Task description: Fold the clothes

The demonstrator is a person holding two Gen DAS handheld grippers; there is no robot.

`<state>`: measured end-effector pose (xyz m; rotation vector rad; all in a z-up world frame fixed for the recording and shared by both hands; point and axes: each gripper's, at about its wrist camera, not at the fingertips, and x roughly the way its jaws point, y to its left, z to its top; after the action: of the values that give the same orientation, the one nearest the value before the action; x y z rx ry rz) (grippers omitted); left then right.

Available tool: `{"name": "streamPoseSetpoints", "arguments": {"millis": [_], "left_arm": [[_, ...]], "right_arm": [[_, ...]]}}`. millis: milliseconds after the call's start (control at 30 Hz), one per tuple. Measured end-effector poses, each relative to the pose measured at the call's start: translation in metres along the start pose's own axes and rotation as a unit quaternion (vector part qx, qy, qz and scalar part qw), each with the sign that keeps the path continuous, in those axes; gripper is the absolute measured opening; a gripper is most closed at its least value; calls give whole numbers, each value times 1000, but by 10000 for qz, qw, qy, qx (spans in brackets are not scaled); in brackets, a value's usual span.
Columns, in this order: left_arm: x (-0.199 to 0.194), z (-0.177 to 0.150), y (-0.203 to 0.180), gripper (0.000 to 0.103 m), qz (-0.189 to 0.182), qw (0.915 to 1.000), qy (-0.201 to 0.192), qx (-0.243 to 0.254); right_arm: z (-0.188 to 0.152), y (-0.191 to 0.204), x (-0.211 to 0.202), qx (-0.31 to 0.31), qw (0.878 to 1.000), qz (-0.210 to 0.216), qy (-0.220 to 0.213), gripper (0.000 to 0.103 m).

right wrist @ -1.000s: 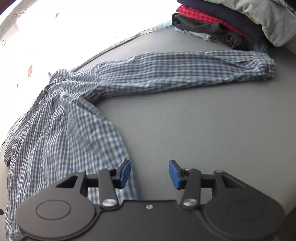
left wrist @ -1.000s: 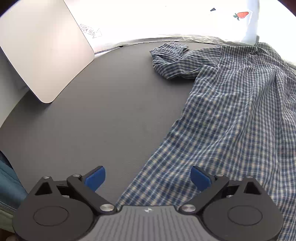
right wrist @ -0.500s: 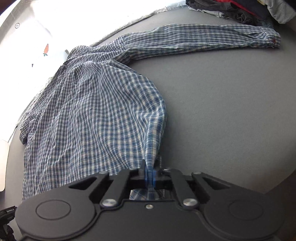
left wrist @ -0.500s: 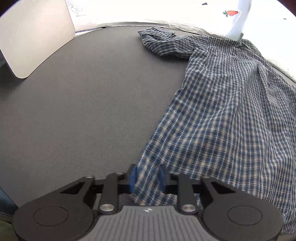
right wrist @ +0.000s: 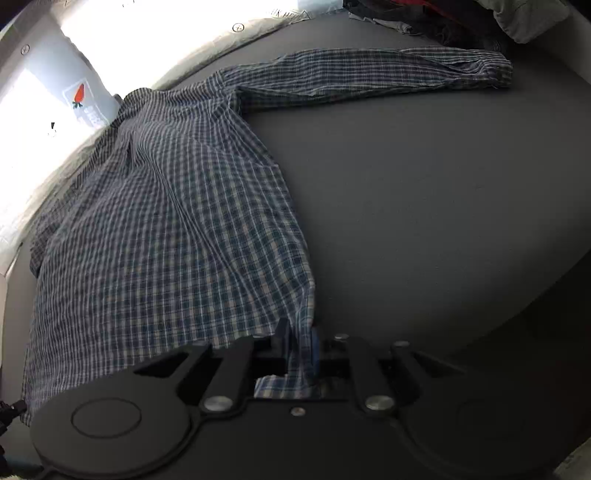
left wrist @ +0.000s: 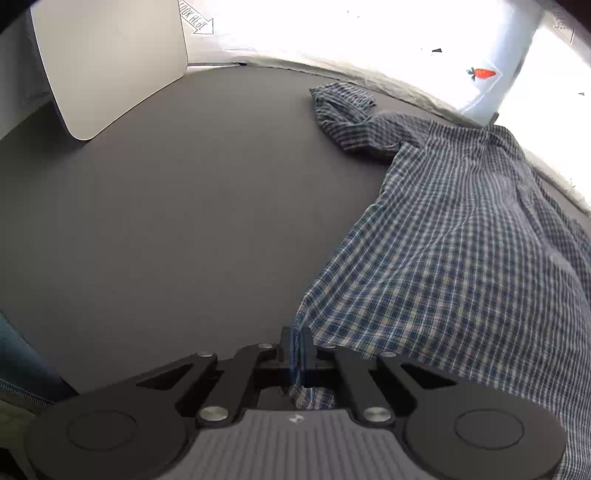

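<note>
The plaid shirt point(right wrist: 177, 229) lies spread on the dark surface point(left wrist: 166, 221), each hem corner pinched: the left tongs point(left wrist: 297, 349) are clamped on it, while the right tongs point(right wrist: 297, 345) are easing slightly apart with cloth between. Lift both corners evenly and keep the hem taut. The right sleeve point(right wrist: 369, 70) stretches toward a clothes pile point(right wrist: 480, 18); the left sleeve point(left wrist: 343, 110) lies bunched; a grey board point(left wrist: 110, 62) stands well clear.
</note>
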<state>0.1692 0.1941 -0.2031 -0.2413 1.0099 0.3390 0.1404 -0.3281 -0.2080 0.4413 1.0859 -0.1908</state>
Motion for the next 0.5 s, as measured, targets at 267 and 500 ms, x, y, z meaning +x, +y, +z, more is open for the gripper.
{"name": "streamPoseSetpoints", "arguments": {"millis": [267, 500], "left_arm": [[-4, -4, -10, 48, 273, 9994, -33, -208], [-20, -2, -40, 71, 424, 9976, -185, -511]], "right_arm": [[30, 26, -3, -871, 9949, -218, -451, 65], [74, 77, 28, -1991, 9791, 152, -393, 95]]}}
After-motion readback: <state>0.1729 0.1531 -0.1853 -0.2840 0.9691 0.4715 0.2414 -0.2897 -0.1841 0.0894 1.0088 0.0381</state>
